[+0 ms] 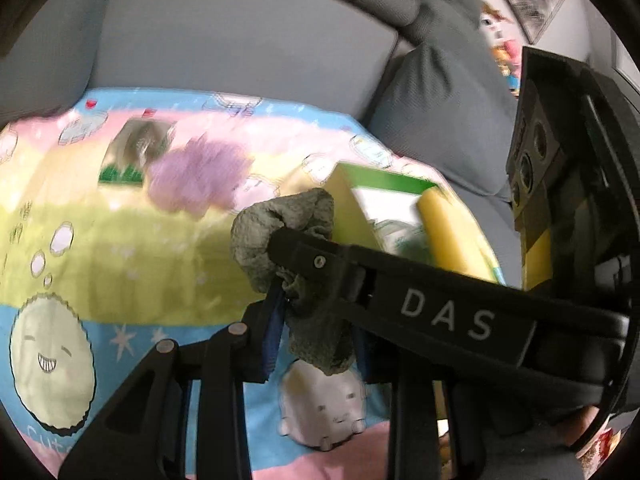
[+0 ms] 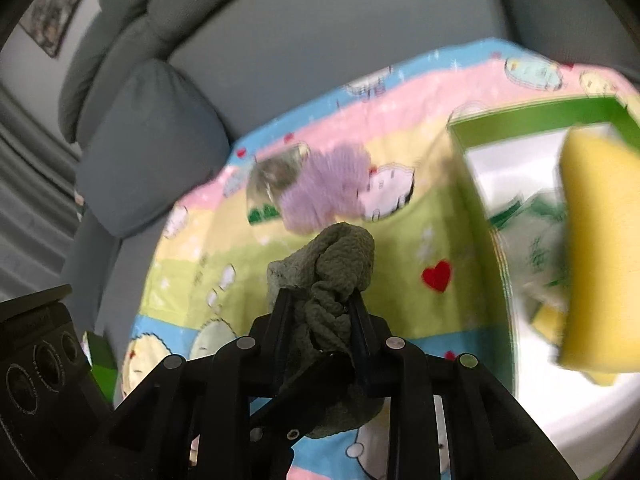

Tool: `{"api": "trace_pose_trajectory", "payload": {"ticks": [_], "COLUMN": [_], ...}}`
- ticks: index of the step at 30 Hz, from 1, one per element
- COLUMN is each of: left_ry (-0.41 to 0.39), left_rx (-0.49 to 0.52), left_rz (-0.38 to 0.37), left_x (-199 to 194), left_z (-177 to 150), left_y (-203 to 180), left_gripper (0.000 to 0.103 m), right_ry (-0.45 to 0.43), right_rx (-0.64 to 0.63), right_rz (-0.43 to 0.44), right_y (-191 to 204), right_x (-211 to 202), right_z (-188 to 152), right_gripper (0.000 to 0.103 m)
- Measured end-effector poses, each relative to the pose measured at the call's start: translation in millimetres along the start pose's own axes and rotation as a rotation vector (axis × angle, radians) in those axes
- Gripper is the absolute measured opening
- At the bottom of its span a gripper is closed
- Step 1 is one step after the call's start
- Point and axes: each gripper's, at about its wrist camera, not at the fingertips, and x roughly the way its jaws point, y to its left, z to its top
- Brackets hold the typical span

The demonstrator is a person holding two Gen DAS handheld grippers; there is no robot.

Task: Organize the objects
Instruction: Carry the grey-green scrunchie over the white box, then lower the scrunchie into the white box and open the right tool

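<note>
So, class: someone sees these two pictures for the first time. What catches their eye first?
The bunched grey-green cloth dead centre, pinched by both the right tool and the left tool. Beneath it lies the bright cartoon blanket on a grey sofa, and to the right a yellow sponge over a green-rimmed box.

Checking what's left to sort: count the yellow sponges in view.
1 clearly: a yellow sponge standing in the green-rimmed box on the cartoon blanket. A yellow edge beneath it may be another; blur prevents telling.
</note>
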Motion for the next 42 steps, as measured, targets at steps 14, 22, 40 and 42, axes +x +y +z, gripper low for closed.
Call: {"api": "trace_pose_trajectory", "payload": {"ticks": [14, 22, 40, 42], "left_ry": [-0.007, 0.035, 0.088, 0.092], "left_rx": [0.126, 0.130, 0.179, 0.171], "left_rz": [-0.149, -0.197, -0.297, -0.300], "left_x": [36.2, 57.7, 77.7, 79.6], "left_z": [20.3, 20.7, 4.2, 3.8], "left_y": [-68.3, -90.2, -134.5, -133.9], "left_gripper": [0.028, 0.028, 0.028, 0.028], "right_ry": [-0.155, -0.176, -0.238, -0.241], "right_rx": [0.167, 0.254, 0.367, 0.366], "right_rz": [0.012, -0.024, -0.130, -0.144], "right_y": [-63.5, -96.1, -144.5, -144.1], "right_x": [-62.4, -71.8, -102.7, -103.0], "right_z": [19.1, 21.9, 17.6, 17.7], "right_gripper": [0.030, 0.030, 0.030, 0.030]}}
